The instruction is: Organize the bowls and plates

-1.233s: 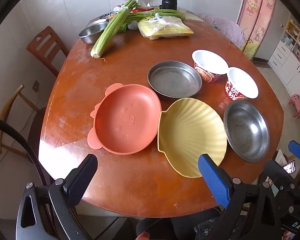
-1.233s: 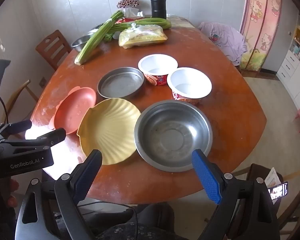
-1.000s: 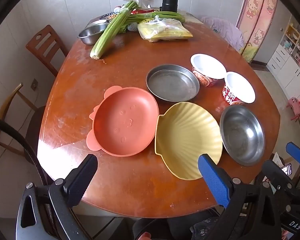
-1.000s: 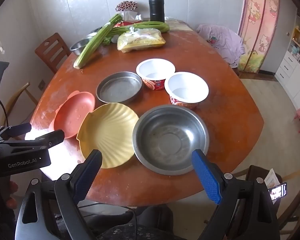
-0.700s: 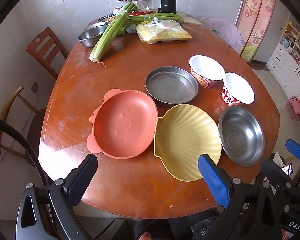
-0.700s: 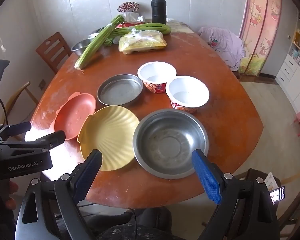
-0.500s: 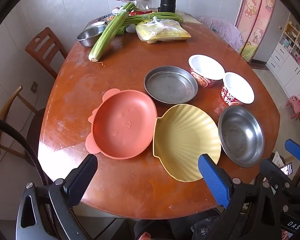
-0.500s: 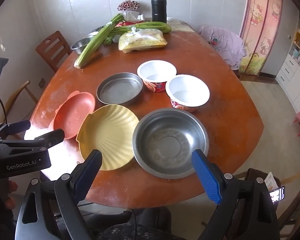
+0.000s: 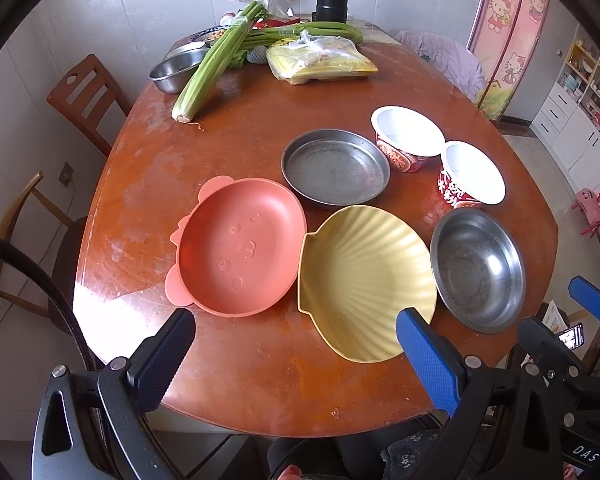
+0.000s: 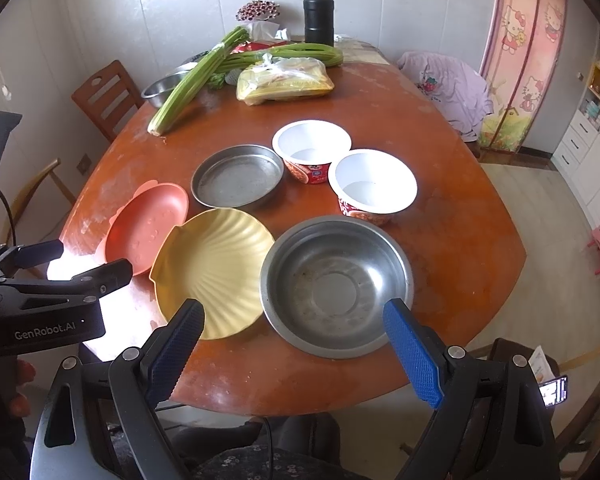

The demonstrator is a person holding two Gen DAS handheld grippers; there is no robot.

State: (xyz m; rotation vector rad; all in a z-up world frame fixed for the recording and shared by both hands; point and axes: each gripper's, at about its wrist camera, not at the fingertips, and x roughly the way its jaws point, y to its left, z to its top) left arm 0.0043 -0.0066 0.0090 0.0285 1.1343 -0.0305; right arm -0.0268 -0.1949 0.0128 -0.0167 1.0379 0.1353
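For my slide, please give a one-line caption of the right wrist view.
Open right tool hovers over steel bowl beside yellow shell plate.

1. Pink animal-shaped plate (image 9: 240,246): upright, empty, near the worktop's left edge.
2. Yellow shell-shaped plate (image 9: 366,280): upright, empty, by the near edge, touching the pink plate.
3. Flat steel pan (image 9: 335,166): empty, mid-worktop.
4. Steel bowl (image 10: 336,286): empty, near the near edge, just beside the yellow plate.
5. Two white paper bowls (image 10: 311,150) (image 10: 372,186): upright, empty, side by side.
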